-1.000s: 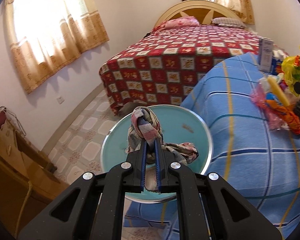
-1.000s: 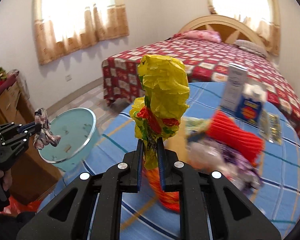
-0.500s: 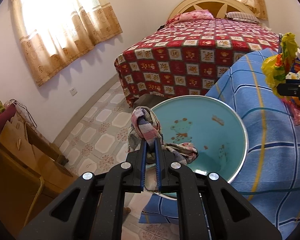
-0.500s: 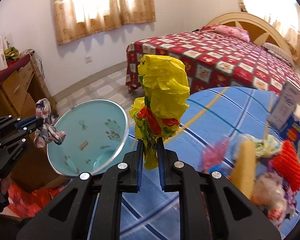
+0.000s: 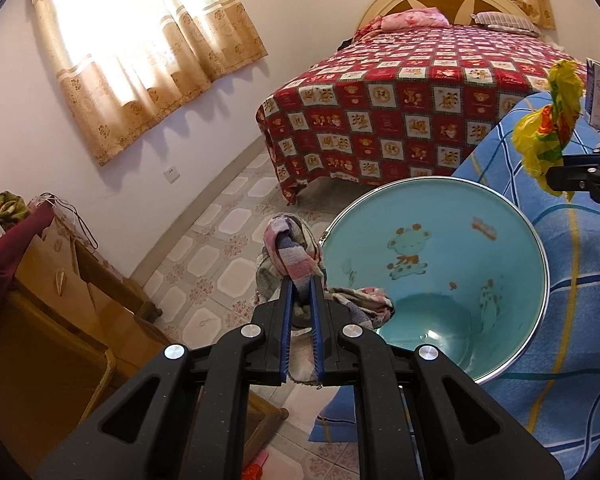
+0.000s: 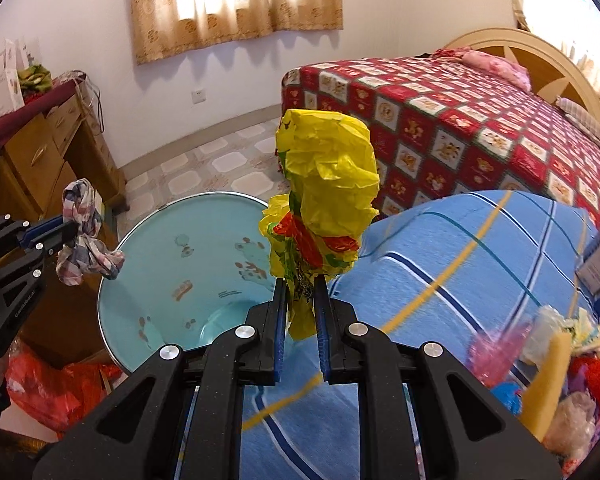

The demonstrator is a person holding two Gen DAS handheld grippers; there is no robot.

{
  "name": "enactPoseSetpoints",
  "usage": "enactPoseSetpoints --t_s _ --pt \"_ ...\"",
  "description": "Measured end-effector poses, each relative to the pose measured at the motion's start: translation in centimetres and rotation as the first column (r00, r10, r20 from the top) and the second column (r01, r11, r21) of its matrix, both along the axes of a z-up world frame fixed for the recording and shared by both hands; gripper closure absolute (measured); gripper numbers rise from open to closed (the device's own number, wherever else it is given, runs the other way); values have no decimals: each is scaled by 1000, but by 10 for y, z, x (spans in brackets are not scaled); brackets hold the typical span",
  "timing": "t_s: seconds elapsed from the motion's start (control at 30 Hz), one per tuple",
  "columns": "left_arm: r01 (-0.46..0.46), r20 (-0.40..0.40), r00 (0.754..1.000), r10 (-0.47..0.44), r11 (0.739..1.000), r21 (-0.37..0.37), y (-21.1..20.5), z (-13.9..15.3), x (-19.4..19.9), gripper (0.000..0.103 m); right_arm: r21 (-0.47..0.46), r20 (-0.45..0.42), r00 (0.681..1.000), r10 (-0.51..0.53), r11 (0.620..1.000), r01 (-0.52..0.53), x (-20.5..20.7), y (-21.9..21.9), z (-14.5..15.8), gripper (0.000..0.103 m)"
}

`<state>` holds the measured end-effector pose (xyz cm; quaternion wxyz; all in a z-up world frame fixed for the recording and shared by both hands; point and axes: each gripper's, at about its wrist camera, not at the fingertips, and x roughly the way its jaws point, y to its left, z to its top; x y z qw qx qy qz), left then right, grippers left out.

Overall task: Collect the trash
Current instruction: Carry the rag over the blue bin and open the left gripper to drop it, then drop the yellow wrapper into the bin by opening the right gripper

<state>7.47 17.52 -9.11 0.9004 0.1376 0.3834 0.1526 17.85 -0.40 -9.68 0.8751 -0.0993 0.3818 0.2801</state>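
The left gripper points forward and downward, its blue-lined jaws nearly together and clamped on a crumpled plaid cloth scrap that bunches up above the fingertips. The right gripper tilts down likewise, its jaws a little wider apart and pinching the lower end of a crumpled yellow plastic wrapper that stands up above them. In the right wrist view the left gripper shows at the left edge, well apart from the right one.
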Motion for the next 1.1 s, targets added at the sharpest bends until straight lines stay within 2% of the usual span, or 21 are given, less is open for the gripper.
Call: enactPoseSetpoints --t_s 0.63,0.87,0.9,0.93,0.97,1.0,1.03,1.1 --pt "14 6 1000 -14 1000 -12 -1 -1 0 94 -25 -8 999 50 998 -50 -2 20 -3 89" --pt "86 22 996 -85 993 -77 -15 -4 0 94 -29 -27 996 90 995 -91 -4 29 -11 86" --pt "103 26 995 -101 991 -89 -19 -5 1 92 -31 -33 995 95 995 -96 -4 31 -12 69" --pt "105 28 994 -103 990 -97 -19 -5 1 84 -34 -47 993 113 993 -114 -4 33 -15 55" --pt "88 33 996 -86 992 -93 -19 -5 1 72 -31 -45 992 119 992 -121 -5 33 -15 29" --pt "75 43 996 -72 994 -81 -18 -3 1 39 -31 -14 995 102 994 -102 -7 30 -13 26" --pt "59 69 996 -55 997 -56 -17 0 -2 30 -29 6 996 85 996 -85 -8 27 -10 26" --pt "45 78 996 -40 997 -58 -13 4 -2 30 0 -1 997 77 997 -77 -7 17 -3 26"
